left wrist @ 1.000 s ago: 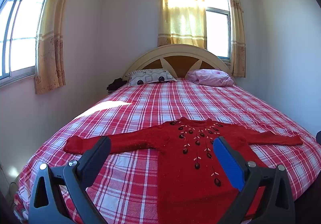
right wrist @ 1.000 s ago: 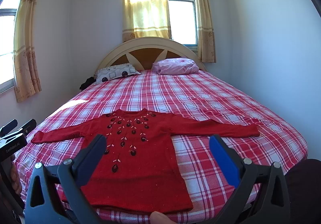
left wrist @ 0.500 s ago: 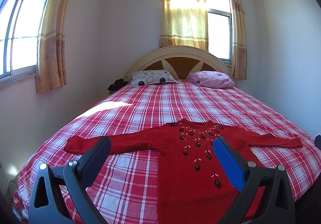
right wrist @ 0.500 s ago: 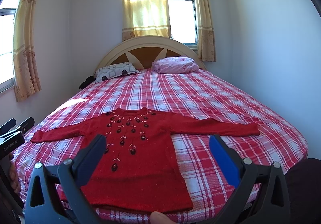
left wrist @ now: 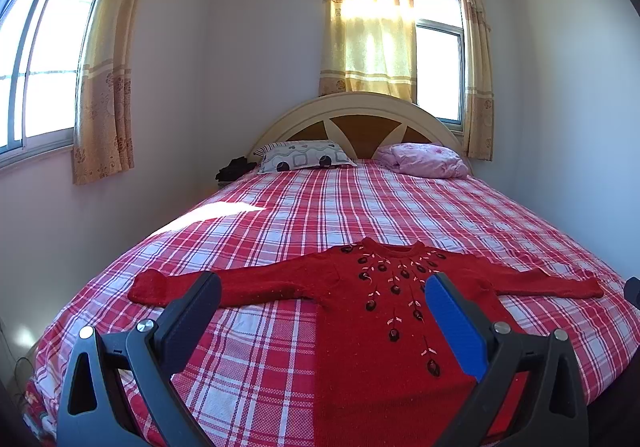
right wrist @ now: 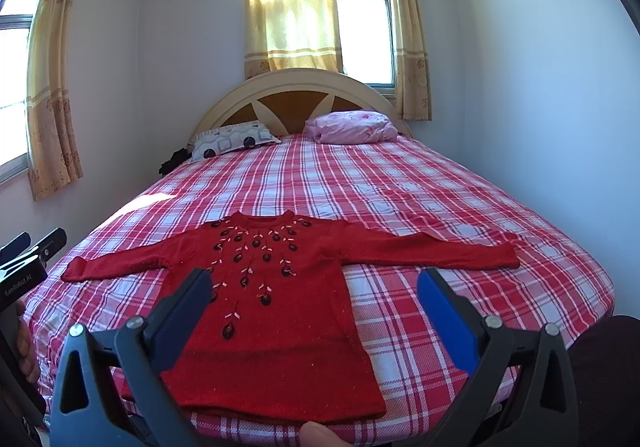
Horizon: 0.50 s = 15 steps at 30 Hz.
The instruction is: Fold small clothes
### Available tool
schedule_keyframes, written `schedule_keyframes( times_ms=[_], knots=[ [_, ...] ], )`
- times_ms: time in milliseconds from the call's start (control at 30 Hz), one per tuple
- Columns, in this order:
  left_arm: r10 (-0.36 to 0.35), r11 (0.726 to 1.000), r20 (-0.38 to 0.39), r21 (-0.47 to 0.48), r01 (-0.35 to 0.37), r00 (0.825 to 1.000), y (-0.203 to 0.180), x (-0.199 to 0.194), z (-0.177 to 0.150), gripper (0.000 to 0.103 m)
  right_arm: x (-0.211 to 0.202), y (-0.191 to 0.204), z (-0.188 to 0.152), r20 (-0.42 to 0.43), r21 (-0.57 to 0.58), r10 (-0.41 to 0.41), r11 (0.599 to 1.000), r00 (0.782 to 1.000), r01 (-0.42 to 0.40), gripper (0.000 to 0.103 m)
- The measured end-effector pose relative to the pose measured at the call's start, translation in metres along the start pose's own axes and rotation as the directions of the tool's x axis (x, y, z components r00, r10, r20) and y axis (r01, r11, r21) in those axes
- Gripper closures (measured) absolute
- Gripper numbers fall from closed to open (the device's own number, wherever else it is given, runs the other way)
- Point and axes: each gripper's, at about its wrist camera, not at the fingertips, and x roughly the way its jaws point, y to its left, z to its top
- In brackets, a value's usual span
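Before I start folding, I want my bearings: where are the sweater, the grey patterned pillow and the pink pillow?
sweater [right wrist: 272, 327]: right wrist view, on its chest.
grey patterned pillow [left wrist: 306, 155]: left wrist view, on its top face.
pink pillow [right wrist: 352, 127]: right wrist view, on its middle.

White "GenRobot.AI" lettering on the left tongs [right wrist: 30, 249], side of body

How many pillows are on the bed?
2. The patterned grey and white pillow lies at the head of the bed on the left; the pink pillow lies beside it on the right. None other shows.
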Motion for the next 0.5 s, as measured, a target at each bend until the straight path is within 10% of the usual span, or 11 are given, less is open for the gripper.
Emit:
schedule_keyframes(
  times_ms=[500],
  knots=[
    [0.008,1.000,-0.003,-0.010,-0.008,1.000,0.0025,0.0016,-0.0013,0.001,0.0020,0.0018,-0.0053,-0.015,-0.005,0.005,1.000,1.000,-0.005,0.000]
  ],
)
